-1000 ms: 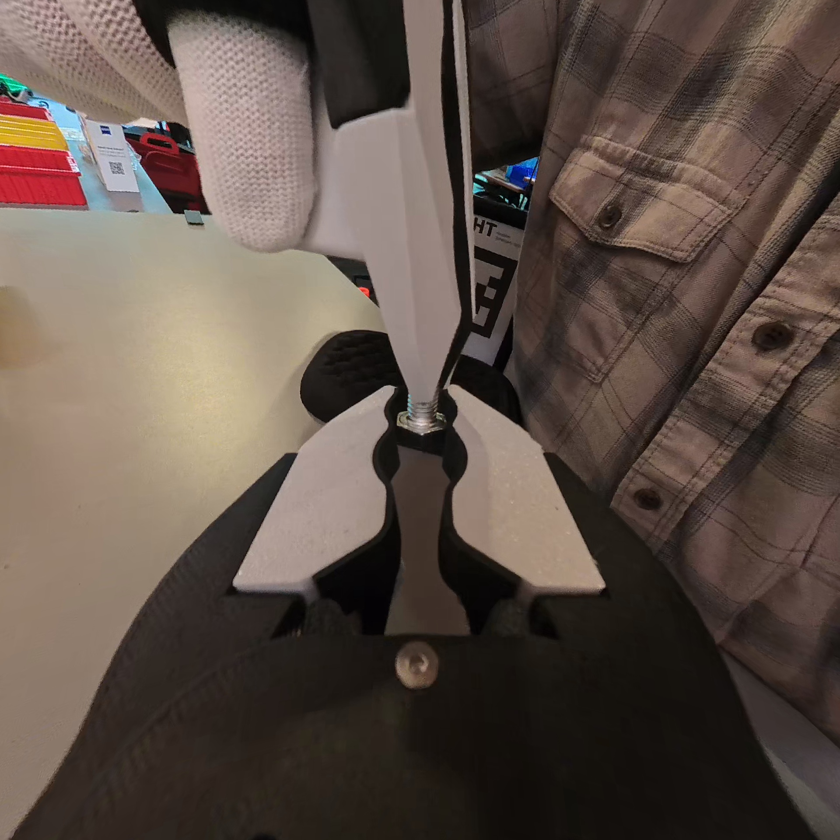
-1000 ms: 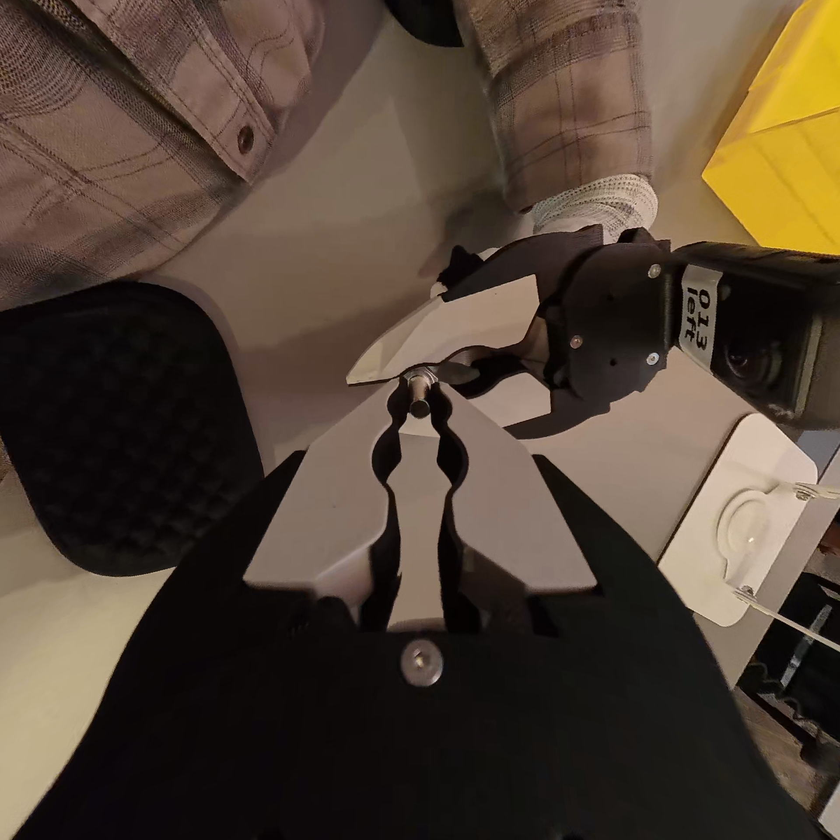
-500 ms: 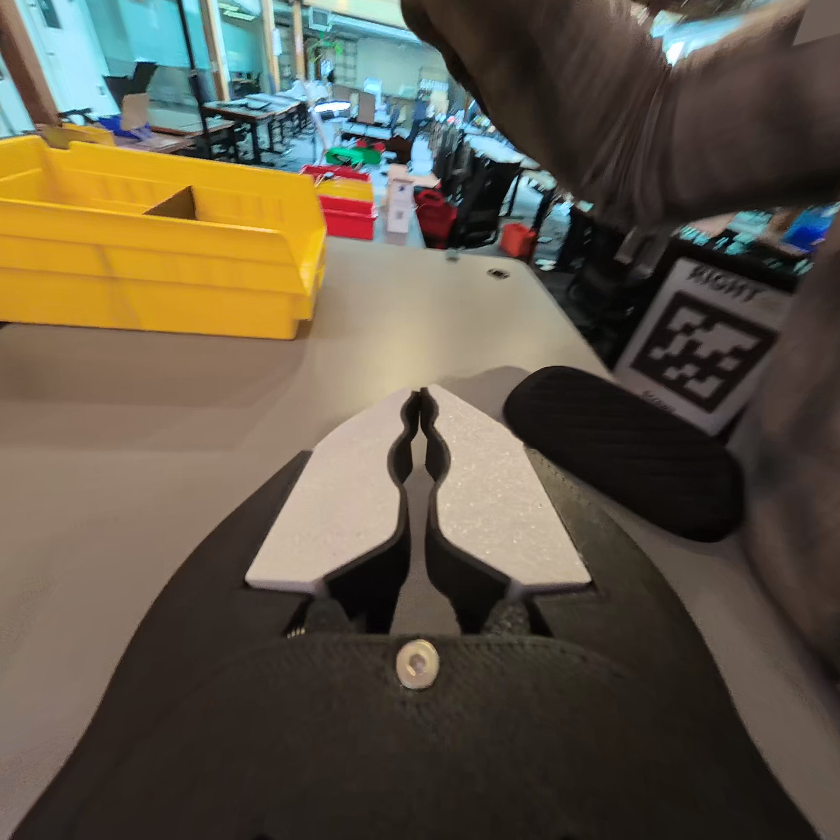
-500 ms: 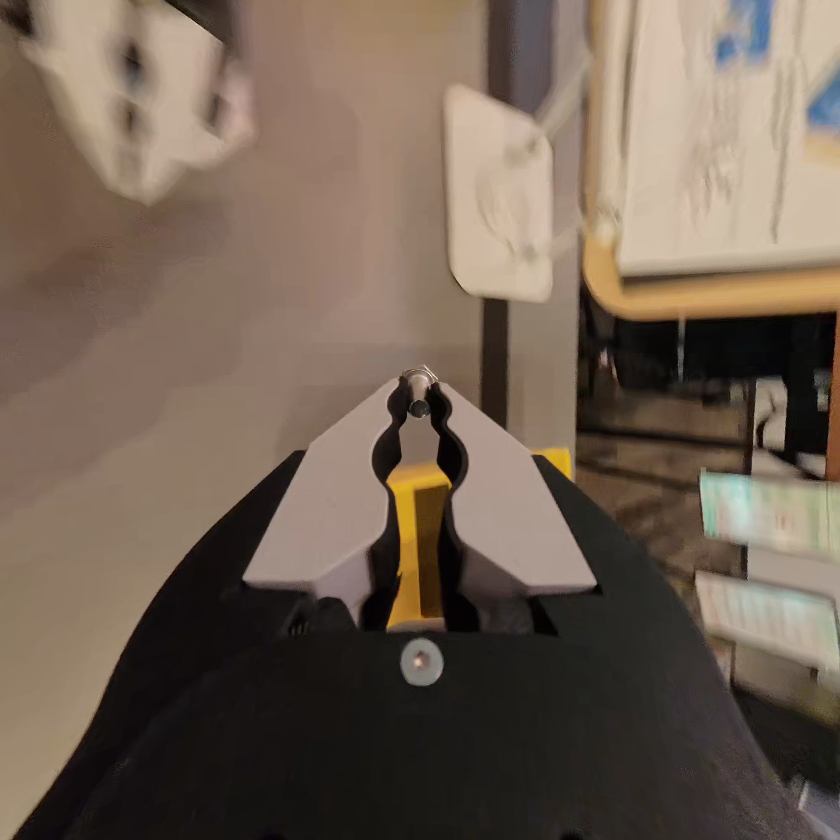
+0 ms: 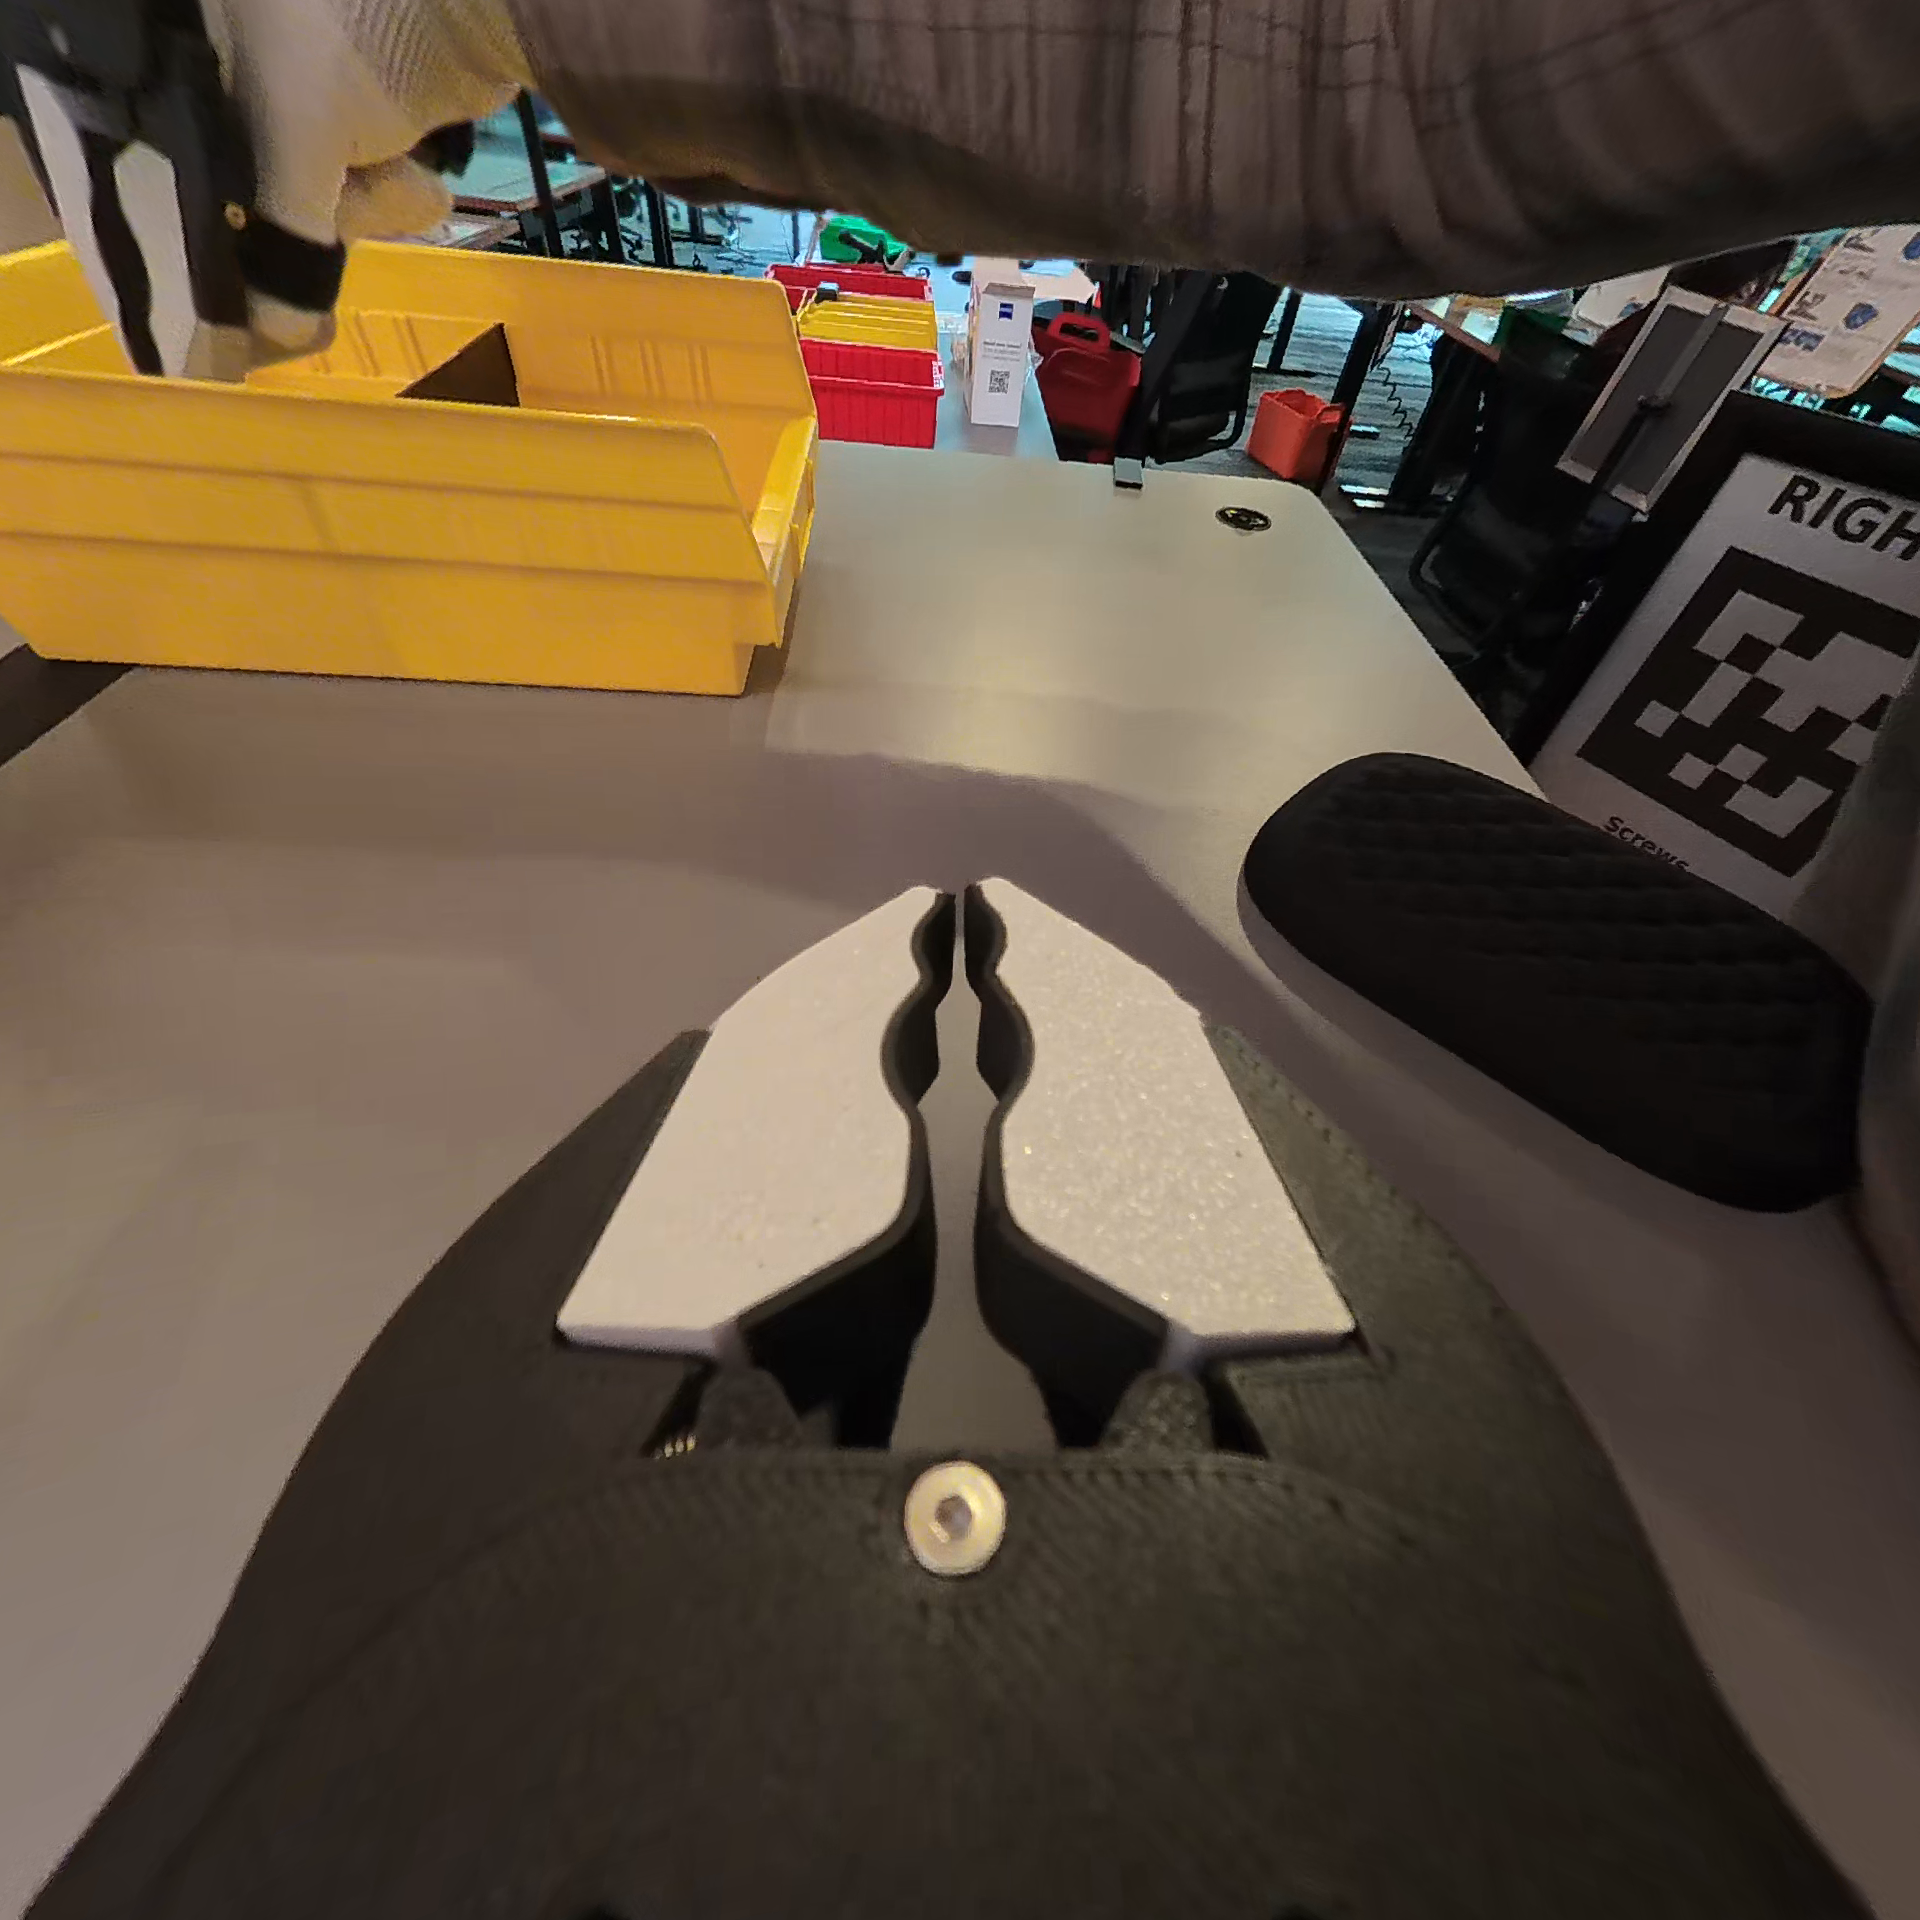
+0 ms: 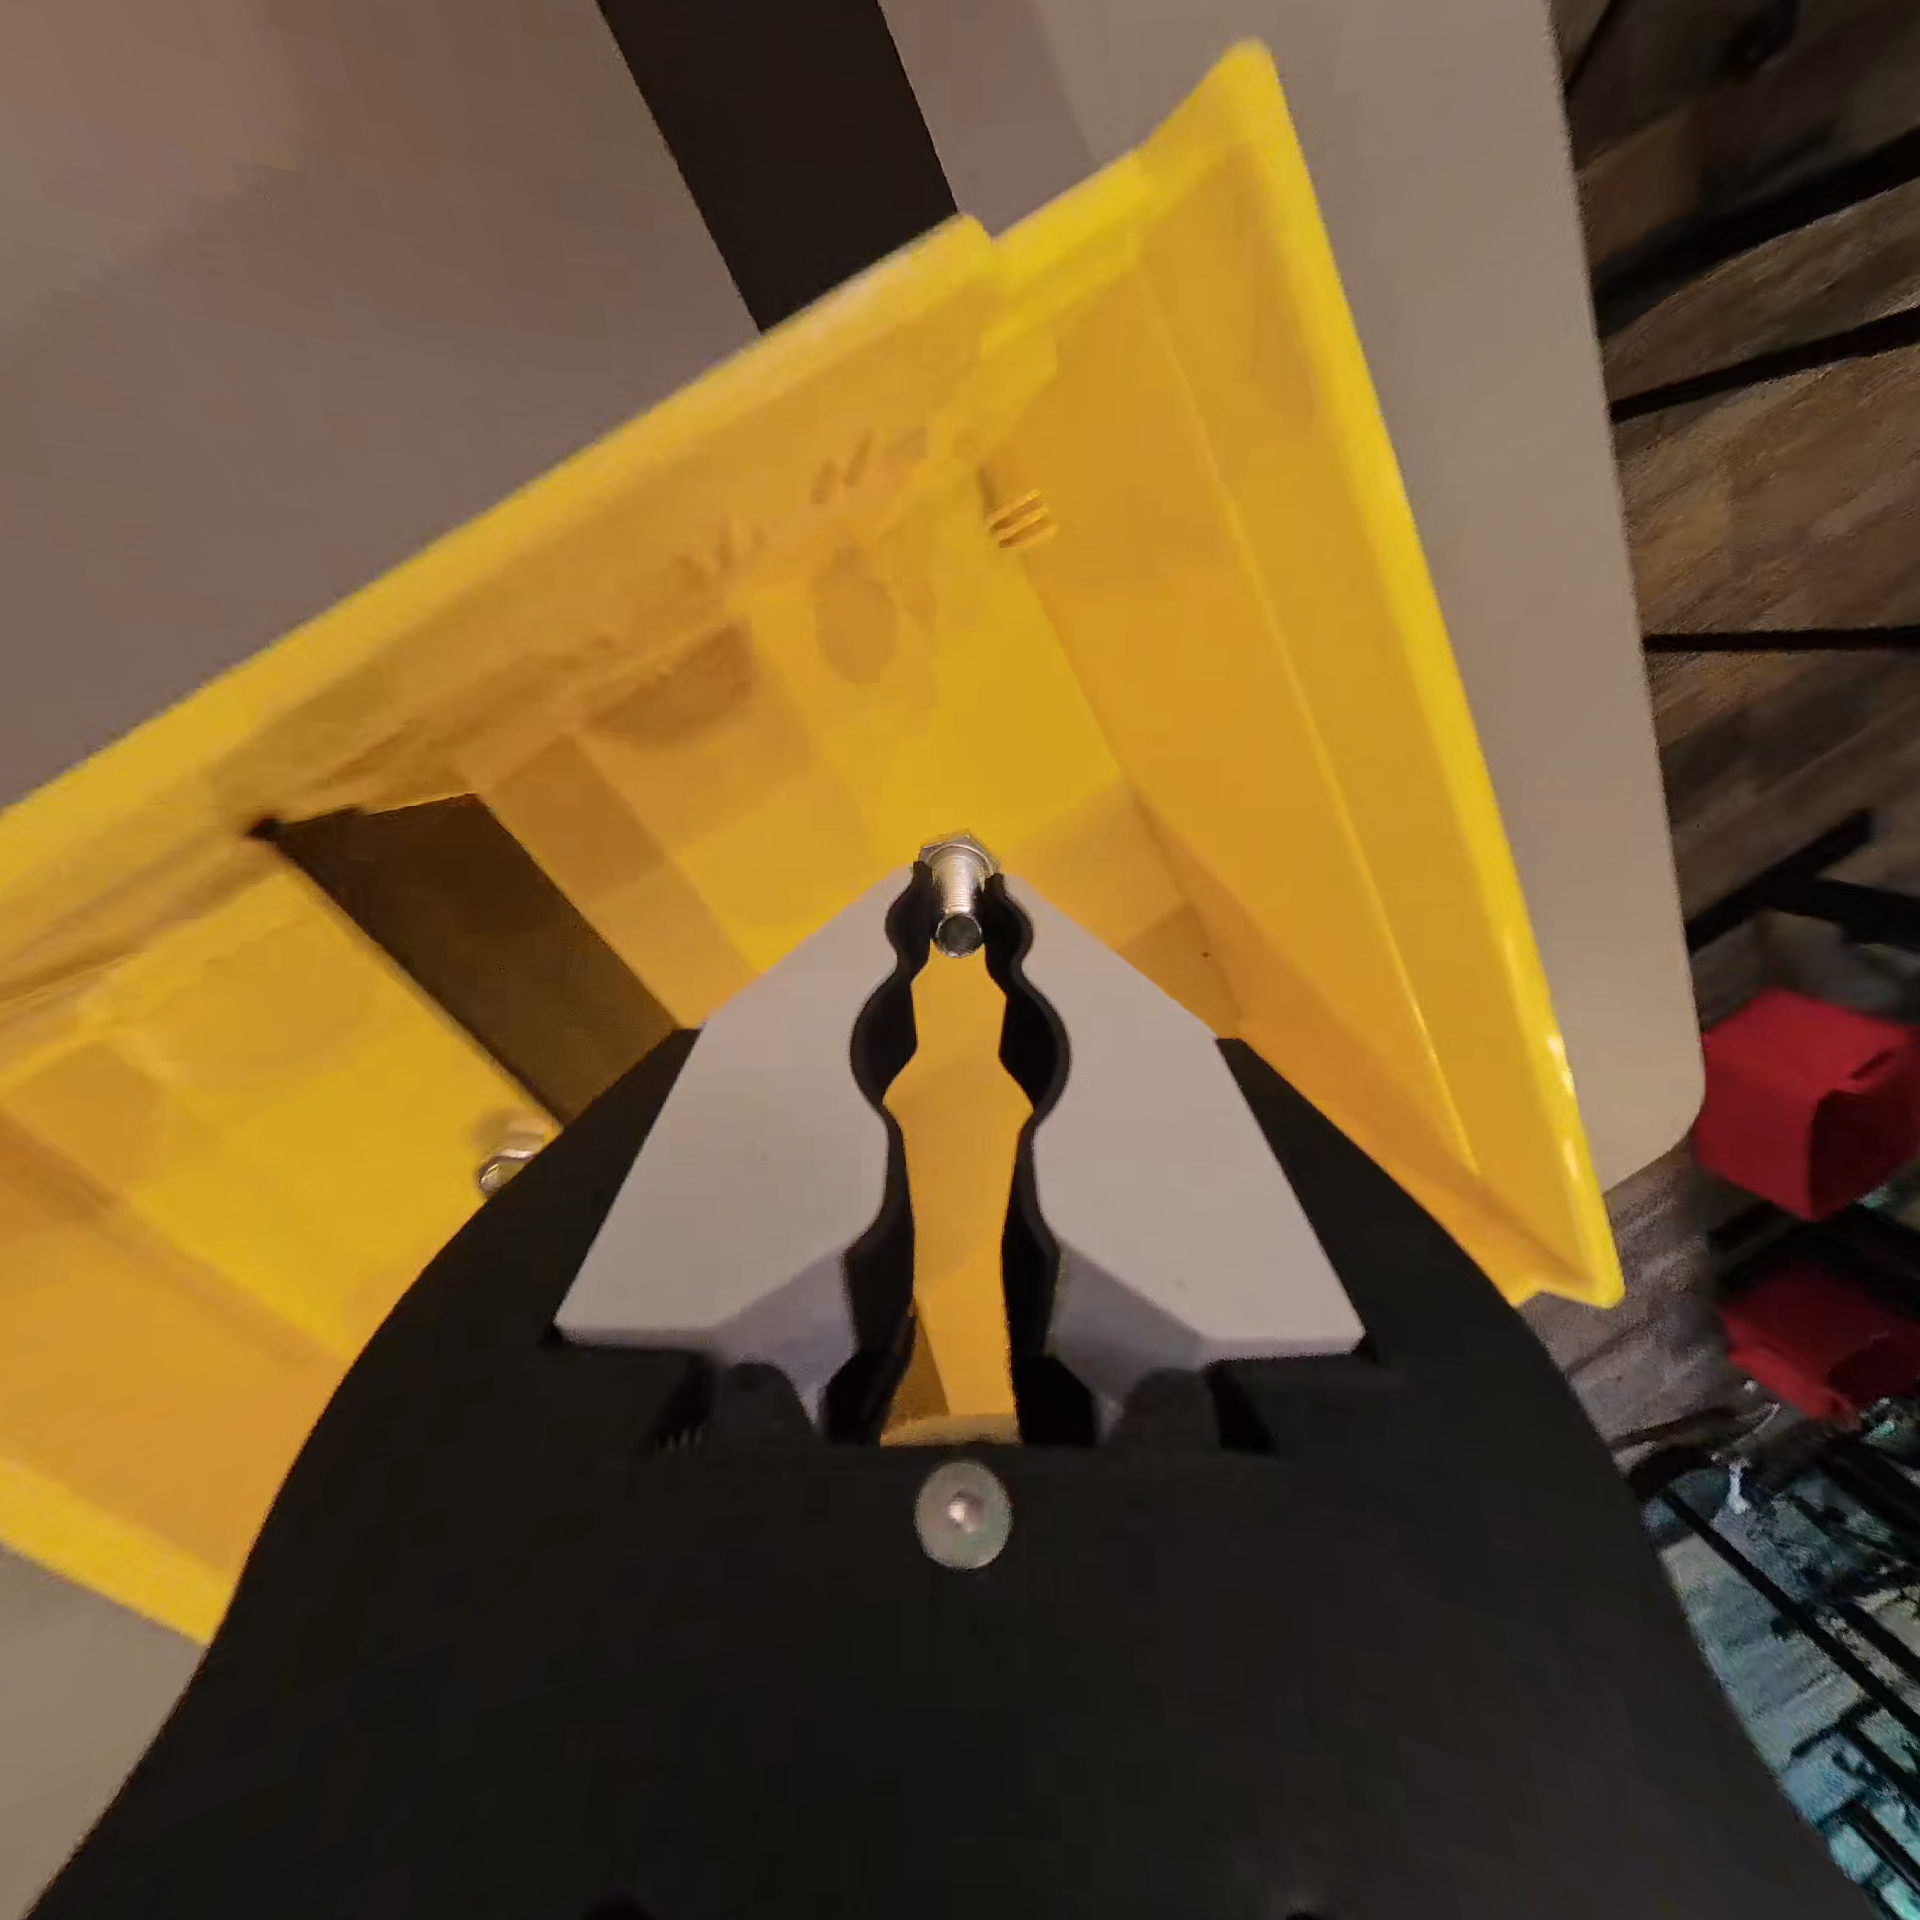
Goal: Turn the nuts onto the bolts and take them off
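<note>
In the left wrist view, the left gripper (image 5: 958, 894) is seen at the lower centre of the frame, its two pale fingers drawn together with only a thin slit between the tips and nothing held between them. It is held just above the grey table (image 5: 416, 935). To the right of the frame, near the table's edge, a black padded rest (image 5: 1538, 977) is laid on the surface, and behind it a white board with a black square pattern (image 5: 1756, 707) is stood upright. Farther back, at the upper left, a yellow bin (image 5: 416, 520) is set on the table, with a dark divider visible inside it. Above the bin's left part the other gripper is seen, held by a hand in a white glove (image 5: 343, 125). A plaid sleeve (image 5: 1247, 114) is stretched across the top of the frame.

In the right wrist view, the right gripper (image 6: 958, 899) is closed on a bolt (image 6: 956, 894), which is clamped by its threaded shank at the very tips, its cut end turned toward the camera and its head pointed away. Whether a nut is threaded on it cannot be told. The bolt is held over the yellow bin's interior, at the centre of the frame. Another small metal part (image 6: 504, 1148) is seen lying in the bin at the lower left.
</note>
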`<state>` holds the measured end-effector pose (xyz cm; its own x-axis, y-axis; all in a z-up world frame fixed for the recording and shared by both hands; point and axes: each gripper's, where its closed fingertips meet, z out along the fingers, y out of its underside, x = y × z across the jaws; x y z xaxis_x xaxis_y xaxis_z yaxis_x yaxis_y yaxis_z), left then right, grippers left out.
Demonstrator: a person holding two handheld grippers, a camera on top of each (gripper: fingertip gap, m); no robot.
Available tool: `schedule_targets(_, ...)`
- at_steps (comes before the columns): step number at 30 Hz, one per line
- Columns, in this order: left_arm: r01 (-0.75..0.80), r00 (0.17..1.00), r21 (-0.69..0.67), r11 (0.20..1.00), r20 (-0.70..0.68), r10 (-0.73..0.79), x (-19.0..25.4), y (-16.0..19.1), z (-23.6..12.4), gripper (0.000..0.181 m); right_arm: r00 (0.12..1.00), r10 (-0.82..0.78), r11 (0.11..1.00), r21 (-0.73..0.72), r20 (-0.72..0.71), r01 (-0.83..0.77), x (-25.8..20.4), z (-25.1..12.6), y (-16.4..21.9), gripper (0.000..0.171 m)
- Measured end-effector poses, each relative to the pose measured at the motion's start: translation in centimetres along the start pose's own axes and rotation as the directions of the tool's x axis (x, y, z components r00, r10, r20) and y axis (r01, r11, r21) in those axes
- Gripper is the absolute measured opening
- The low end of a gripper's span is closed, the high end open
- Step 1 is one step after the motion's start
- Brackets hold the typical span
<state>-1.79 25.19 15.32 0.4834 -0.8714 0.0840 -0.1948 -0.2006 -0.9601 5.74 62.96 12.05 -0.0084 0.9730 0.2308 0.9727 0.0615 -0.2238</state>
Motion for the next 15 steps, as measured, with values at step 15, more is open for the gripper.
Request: schedule_targets(15, 0.012, 1.000, -0.012, 1.000, 0.001, -0.012, -0.2, 0.5, 0.5, 0.003, 0.998, 0.028, 0.999, -0.029, 0.048, -0.027, 0.7, -0.4, -0.7, 0.044)
